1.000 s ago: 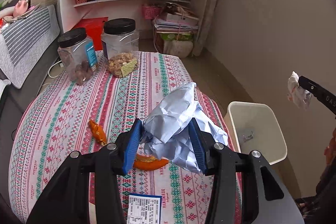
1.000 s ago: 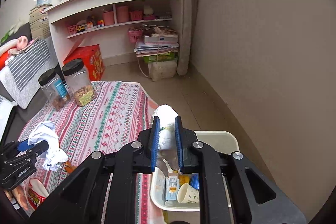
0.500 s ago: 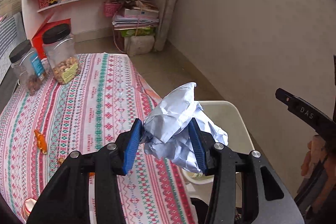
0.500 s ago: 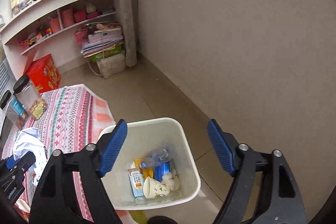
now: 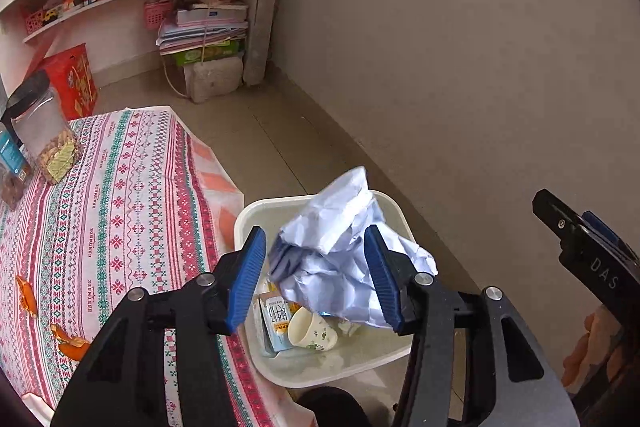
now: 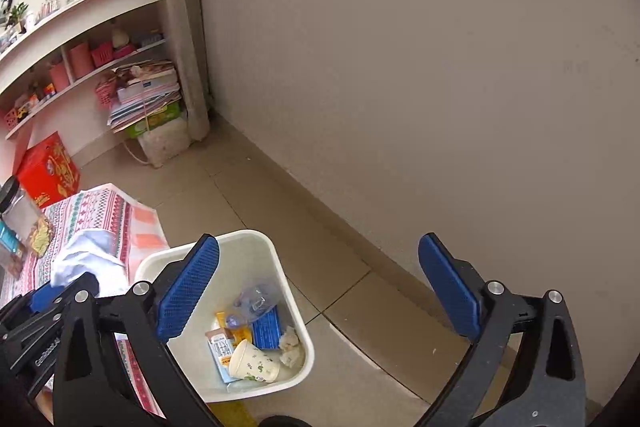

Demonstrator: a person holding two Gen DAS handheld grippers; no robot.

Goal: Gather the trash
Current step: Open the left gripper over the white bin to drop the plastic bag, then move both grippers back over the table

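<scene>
My left gripper holds a big crumpled white paper ball right over the white trash bin; the jaws look a little wider than before, and the paper still touches the right pad. The bin holds a paper cup, a small carton and wrappers. My right gripper is wide open and empty above the bin, beside the wall. In the right wrist view the paper ball and left gripper show at the left. Orange peel pieces lie on the patterned tablecloth.
Two black-lidded snack jars stand at the table's far left. A beige wall runs close behind the bin. Shelves, a stack of books and a red box stand at the back on the tiled floor.
My left gripper carried the paper ball from over the table to above the bin, and its jaws widened slightly. My right gripper let its white wad fall into the bin and stays open.
</scene>
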